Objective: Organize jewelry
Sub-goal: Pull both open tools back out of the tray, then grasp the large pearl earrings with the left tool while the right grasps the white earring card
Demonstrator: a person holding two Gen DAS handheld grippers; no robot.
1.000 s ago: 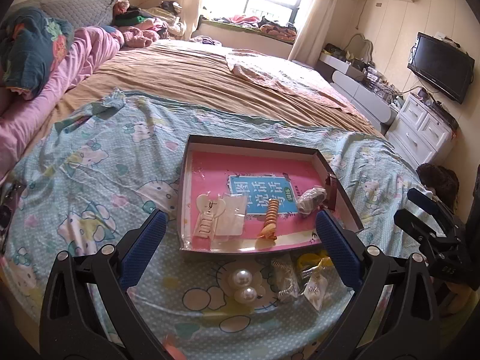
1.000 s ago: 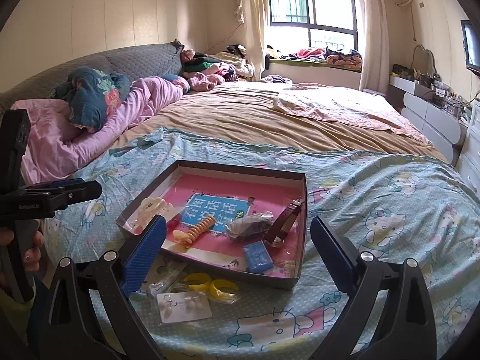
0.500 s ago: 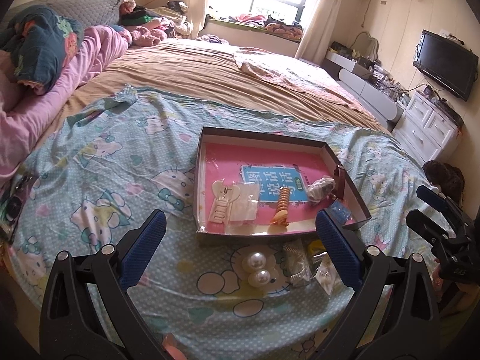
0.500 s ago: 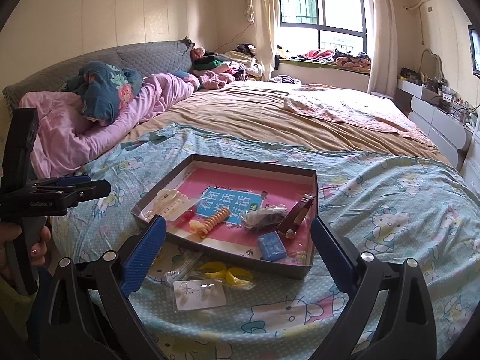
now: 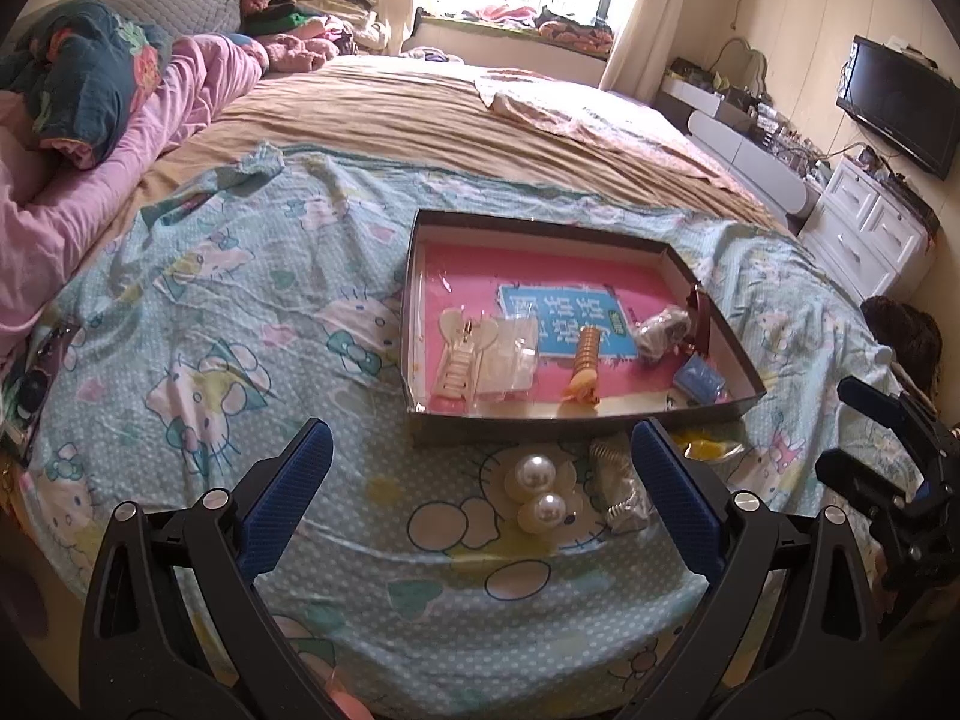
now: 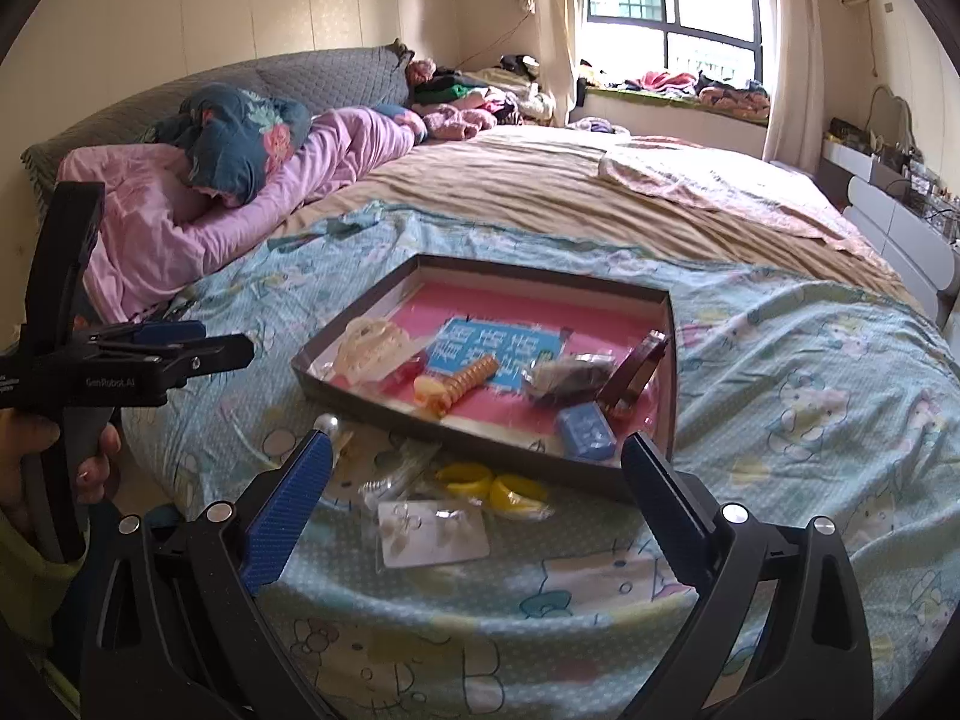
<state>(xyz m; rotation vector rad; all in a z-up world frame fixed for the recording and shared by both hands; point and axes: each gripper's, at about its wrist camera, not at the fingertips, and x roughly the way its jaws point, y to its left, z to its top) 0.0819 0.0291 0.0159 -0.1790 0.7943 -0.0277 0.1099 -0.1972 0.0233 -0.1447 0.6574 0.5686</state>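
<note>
A shallow dark box [image 5: 720, 324] with a pink floor lies on the blue cartoon bedsheet. Inside are a cream hair claw [image 5: 459, 354], an orange spiral tie [image 5: 587, 354], a dark bagged item [image 5: 660, 330] and a blue pouch [image 5: 699, 381]. In front of the box lie two pearls [image 5: 537, 486], a bagged silver piece [image 5: 618, 480], yellow rings [image 6: 492, 483] and an earring card [image 6: 432, 531]. My left gripper [image 5: 480, 480] hangs open above the pearls, holding nothing. My right gripper [image 6: 474, 474] is open over the yellow rings and card, empty too.
Pink bedding [image 5: 120, 138] and a dark floral quilt [image 5: 78, 78] are piled at the left. A tan blanket [image 5: 450, 120] covers the far bed. A TV [image 5: 900, 102] and white drawers [image 5: 870, 234] stand at the right. A person's hand [image 6: 36, 468] holds the left gripper's handle.
Both grippers have pulled back and shifted, so the box and loose items sit farther off and more to the right in the left wrist view. Both stay open; nothing was picked up.
</note>
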